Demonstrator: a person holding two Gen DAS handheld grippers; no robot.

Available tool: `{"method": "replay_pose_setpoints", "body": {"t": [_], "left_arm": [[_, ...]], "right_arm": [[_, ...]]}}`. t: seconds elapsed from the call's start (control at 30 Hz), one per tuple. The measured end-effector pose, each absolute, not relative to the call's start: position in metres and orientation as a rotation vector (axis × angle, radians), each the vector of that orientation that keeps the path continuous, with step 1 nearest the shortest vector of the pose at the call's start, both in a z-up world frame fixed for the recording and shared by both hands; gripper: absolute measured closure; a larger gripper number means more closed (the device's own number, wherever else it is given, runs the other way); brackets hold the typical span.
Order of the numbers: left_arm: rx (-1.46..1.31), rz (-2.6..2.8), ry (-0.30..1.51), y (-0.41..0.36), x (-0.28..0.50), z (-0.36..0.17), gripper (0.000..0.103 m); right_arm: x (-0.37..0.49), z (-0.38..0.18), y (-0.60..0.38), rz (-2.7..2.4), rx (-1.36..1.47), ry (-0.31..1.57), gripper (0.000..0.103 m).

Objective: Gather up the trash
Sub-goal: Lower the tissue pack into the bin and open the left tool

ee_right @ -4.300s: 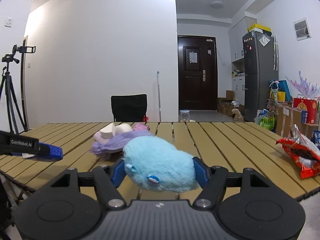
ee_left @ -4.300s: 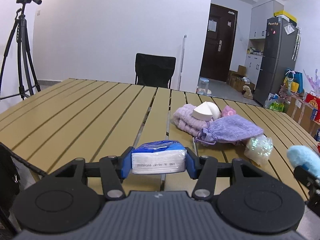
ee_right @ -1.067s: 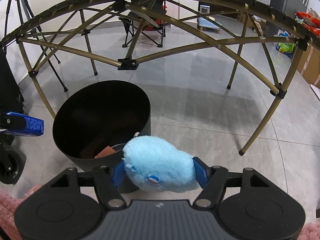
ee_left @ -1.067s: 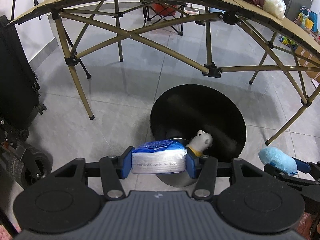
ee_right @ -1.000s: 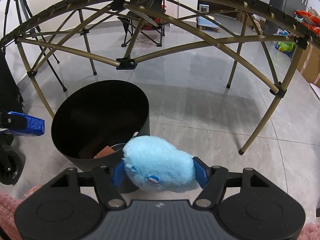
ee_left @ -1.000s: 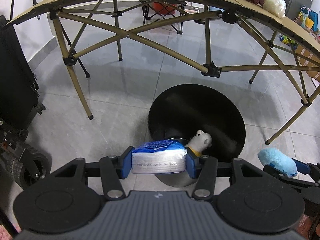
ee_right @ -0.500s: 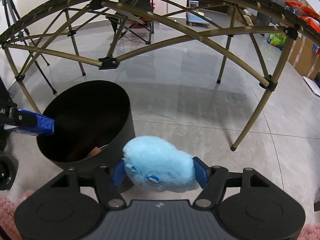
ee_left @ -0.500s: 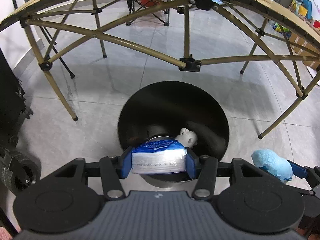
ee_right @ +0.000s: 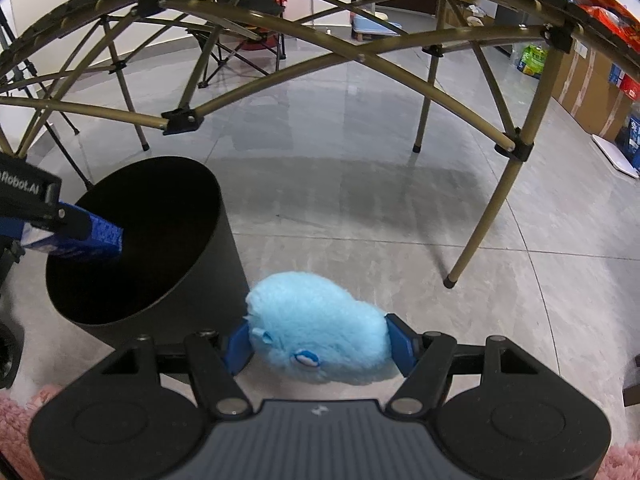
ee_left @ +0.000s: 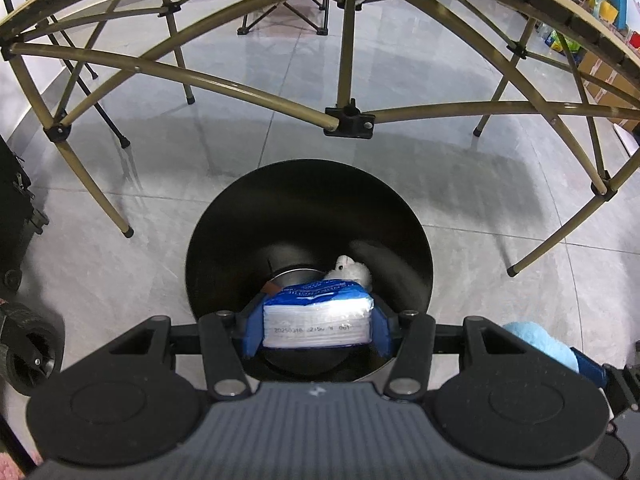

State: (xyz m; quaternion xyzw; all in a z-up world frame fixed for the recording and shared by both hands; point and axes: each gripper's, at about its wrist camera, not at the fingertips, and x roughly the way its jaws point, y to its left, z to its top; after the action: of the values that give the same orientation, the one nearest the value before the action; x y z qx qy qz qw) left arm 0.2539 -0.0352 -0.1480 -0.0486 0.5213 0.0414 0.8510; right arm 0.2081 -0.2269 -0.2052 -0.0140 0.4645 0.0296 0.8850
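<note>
Tissue pack (ee_left: 316, 322), white with a blue printed top, sits clamped end to end between the blue pads of our left gripper (ee_left: 316, 326), held over the open mouth of the black round bin (ee_left: 416, 248) that stands on the grey tiled floor near the folding table's legs (ee_left: 348, 52). We judge the pack light and soft: its film wrap looks smooth and could slip, and the stacked sheets give under pressure, so its short ends, where the pads now press, seem the firmest place to hold. Deep inside the bin we see a small white plush animal (ee_left: 352, 268) and a round metal shape beside it. Further right, our right gripper (ee_right: 318, 346) holds a fluffy light-blue plush toy (ee_right: 316, 332), squeezed at its two sides between the pads. It hangs just right of the bin's outer wall, over the floor, not yet above the opening. We judge the toy very light and springy; its pile compresses, so a grip across the middle of the body, as now, seems safest. Pink fuzzy fabric (ee_right: 18, 408) shows at the near corners of the right view.
</note>
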Motion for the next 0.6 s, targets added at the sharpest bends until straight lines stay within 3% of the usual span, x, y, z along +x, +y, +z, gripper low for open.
{"method": "replay_pose_setpoints", "body": {"t": [0.6], "left_arm": [[-0.12, 0.131, 1.168, -0.043, 0.279, -0.162, 0.047]], "right_arm": [[0.218, -0.219, -0.234, 0.024, -0.024, 1.007, 0.035]]}}
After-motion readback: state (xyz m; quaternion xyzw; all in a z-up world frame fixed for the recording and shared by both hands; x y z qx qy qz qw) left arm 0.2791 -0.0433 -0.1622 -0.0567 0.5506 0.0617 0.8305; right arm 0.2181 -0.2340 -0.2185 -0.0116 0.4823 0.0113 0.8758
